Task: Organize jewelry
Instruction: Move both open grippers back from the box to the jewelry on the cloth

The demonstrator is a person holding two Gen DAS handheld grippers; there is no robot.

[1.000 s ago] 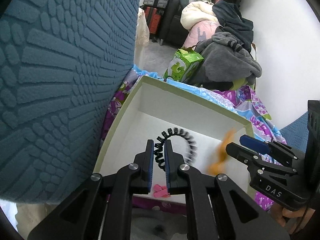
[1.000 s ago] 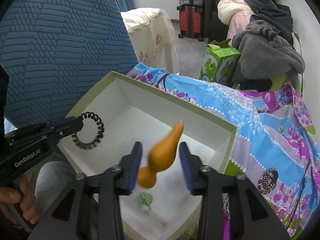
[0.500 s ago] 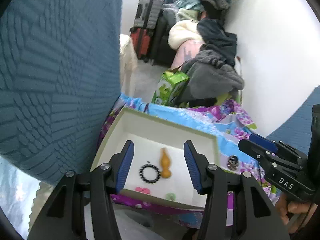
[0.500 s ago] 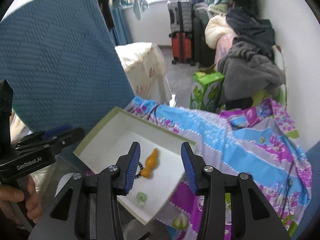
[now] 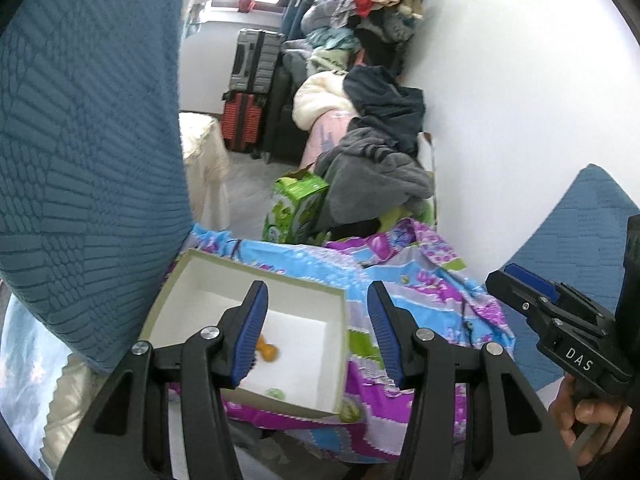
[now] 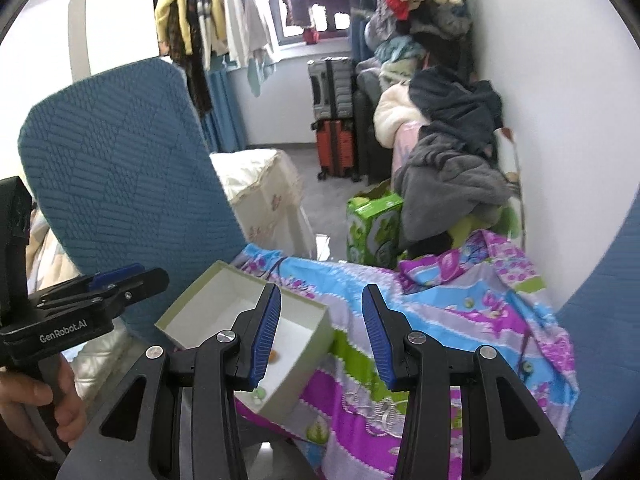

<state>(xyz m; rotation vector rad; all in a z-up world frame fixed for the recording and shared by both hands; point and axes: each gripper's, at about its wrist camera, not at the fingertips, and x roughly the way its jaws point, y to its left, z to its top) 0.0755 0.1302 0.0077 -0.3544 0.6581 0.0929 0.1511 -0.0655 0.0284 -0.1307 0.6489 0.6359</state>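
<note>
With both the left gripper [image 5: 318,324] and right gripper [image 6: 320,336] standing apart and empty, the shallow white cardboard box [image 5: 176,280] at the near edge of the flowered cloth [image 5: 420,280] could tip off if bumped.

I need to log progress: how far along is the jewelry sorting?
Done: an orange piece and a small green piece lie in the white box. In hand: nothing; the left gripper and right gripper are open. No loose jewelry is clearly visible on the bedspread.
</note>
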